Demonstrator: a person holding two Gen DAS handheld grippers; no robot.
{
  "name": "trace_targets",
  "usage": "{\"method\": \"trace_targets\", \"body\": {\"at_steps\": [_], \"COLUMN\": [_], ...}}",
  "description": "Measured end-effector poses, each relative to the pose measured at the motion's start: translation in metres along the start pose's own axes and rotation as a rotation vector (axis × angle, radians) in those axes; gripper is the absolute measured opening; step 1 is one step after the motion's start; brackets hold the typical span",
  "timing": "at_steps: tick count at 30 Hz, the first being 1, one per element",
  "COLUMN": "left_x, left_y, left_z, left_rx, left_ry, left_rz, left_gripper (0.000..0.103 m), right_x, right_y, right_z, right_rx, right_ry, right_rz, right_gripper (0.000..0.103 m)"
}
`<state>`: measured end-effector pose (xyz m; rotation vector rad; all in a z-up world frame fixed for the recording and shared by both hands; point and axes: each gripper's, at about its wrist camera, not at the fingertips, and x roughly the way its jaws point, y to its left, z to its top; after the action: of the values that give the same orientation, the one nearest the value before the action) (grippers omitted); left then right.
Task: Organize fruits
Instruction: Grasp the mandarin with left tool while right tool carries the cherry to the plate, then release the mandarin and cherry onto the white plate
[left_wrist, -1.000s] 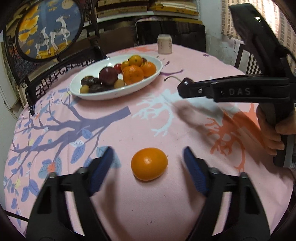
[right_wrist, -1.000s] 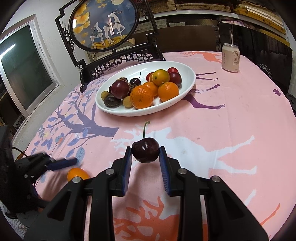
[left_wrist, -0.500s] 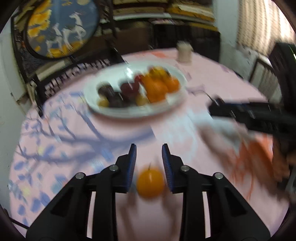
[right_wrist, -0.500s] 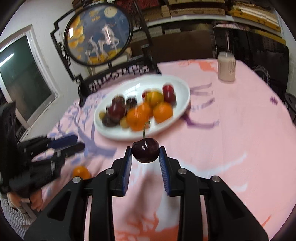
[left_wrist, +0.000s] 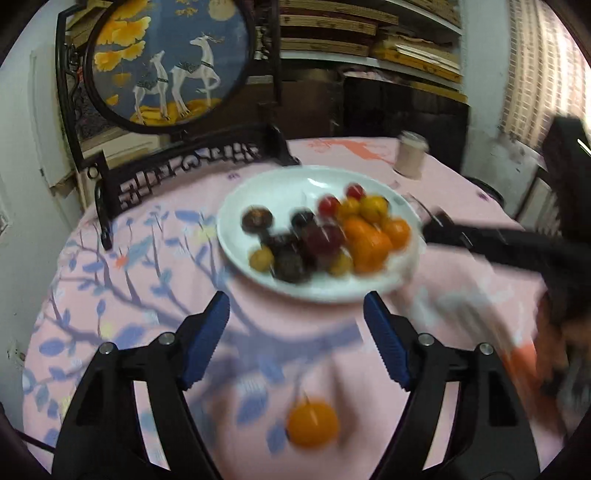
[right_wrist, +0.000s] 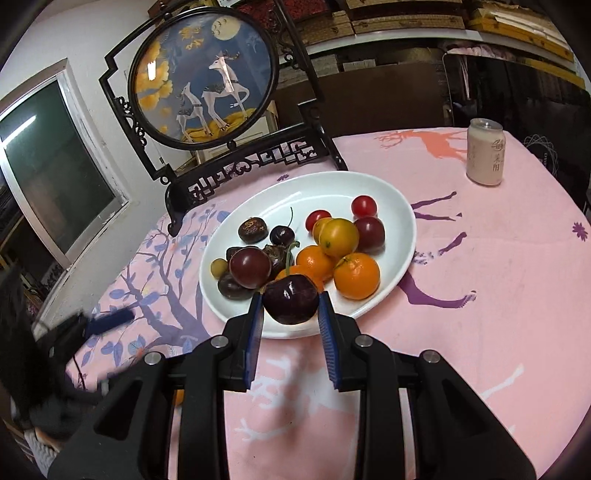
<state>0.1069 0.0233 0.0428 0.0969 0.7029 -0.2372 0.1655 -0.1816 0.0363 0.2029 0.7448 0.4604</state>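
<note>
A white oval plate (right_wrist: 402, 221) holds several oranges, plums, cherries and small tomatoes; it also shows in the left wrist view (left_wrist: 236, 206). My right gripper (right_wrist: 290, 317) is shut on a dark cherry (right_wrist: 290, 300) and holds it above the plate's near rim. My left gripper (left_wrist: 296, 325) is open and empty, raised above the cloth. A loose orange (left_wrist: 313, 424) lies on the pink tablecloth below and behind its fingertips. The right gripper shows blurred at the plate's right side in the left wrist view (left_wrist: 480, 240).
A pale drink can (right_wrist: 484, 151) stands at the table's far right. A round deer picture in a black carved stand (right_wrist: 203, 77) stands at the table's back edge behind the plate. A window (right_wrist: 48, 177) is on the left wall.
My left gripper opened wide and rose, leaving the orange on the cloth below it. My right gripper carried the cherry forward to the plate's near rim.
</note>
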Motion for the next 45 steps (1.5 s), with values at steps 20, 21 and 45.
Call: {"method": "trace_targets", "body": {"at_steps": [20,21,45], "left_x": [0.022,0.025,0.118], "left_y": [-0.008,-0.003,0.029], "left_z": [-0.009,0.012,0.101], "left_rx": [0.042,0.026,-0.126], "left_ry": [0.089,0.073,0.023], "left_rz": [0.017,0.02,0.127], "left_gripper": [0.037,0.037,0.071], "right_x": [-0.002,0.003,0.024], "right_y": [0.009,0.011,0.022], "right_z": [0.015,0.02,0.056], "right_rx": [-0.05,-0.065,-0.129], "right_ry": [-0.045,-0.047,-0.155], "right_rz": [-0.045,-0.059,-0.095], "right_gripper": [0.03,0.03,0.056]}}
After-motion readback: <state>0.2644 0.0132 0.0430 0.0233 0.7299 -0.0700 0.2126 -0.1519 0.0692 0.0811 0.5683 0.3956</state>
